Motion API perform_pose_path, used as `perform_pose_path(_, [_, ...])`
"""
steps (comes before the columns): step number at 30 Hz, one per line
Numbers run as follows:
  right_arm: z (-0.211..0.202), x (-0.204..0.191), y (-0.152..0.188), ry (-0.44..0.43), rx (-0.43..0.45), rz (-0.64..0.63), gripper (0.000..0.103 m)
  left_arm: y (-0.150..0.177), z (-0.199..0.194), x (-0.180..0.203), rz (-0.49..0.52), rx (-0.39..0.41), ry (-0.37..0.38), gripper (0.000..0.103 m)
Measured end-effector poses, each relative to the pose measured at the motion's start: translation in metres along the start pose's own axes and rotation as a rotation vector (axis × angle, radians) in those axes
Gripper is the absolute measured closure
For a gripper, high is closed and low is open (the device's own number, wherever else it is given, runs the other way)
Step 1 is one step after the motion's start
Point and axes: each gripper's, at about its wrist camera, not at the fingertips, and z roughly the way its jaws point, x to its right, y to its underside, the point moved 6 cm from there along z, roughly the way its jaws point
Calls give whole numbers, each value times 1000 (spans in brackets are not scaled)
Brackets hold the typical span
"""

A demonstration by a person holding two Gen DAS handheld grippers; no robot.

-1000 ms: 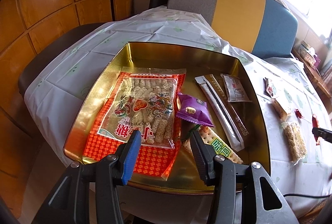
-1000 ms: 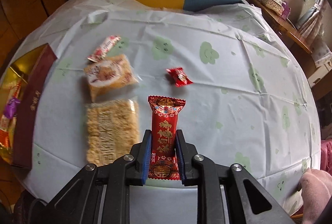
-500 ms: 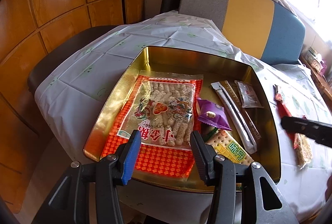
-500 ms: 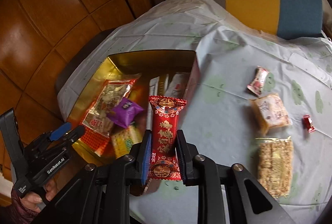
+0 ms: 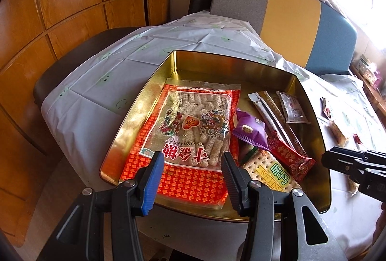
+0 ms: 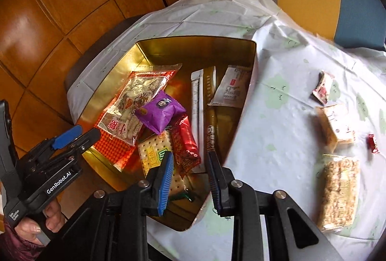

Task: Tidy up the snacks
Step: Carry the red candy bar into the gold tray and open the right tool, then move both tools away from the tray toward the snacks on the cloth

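One gold tin (image 6: 249, 82) holds seven snack packets. Four more snacks lie on the tablecloth (image 6: 277, 121) outside it: three packets and one small red candy (image 6: 372, 144).

The large red-and-clear snack bag (image 5: 193, 137) in the gold tin carries big red Chinese characters and, above them, the small Latin line "CUNJINTANG", all upside down in the left wrist view. The cracker packet (image 5: 272, 170) shows "WEIDA" on its yellow label. The left gripper (image 6: 70, 137) body reads "GenRobot.AI", with a smaller line below it too small to make out.
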Motion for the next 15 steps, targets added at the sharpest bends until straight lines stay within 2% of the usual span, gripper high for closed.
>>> perform_pose_path(15, [-32, 32, 8, 94, 77, 10, 73, 1, -6, 21, 61, 0, 11, 53])
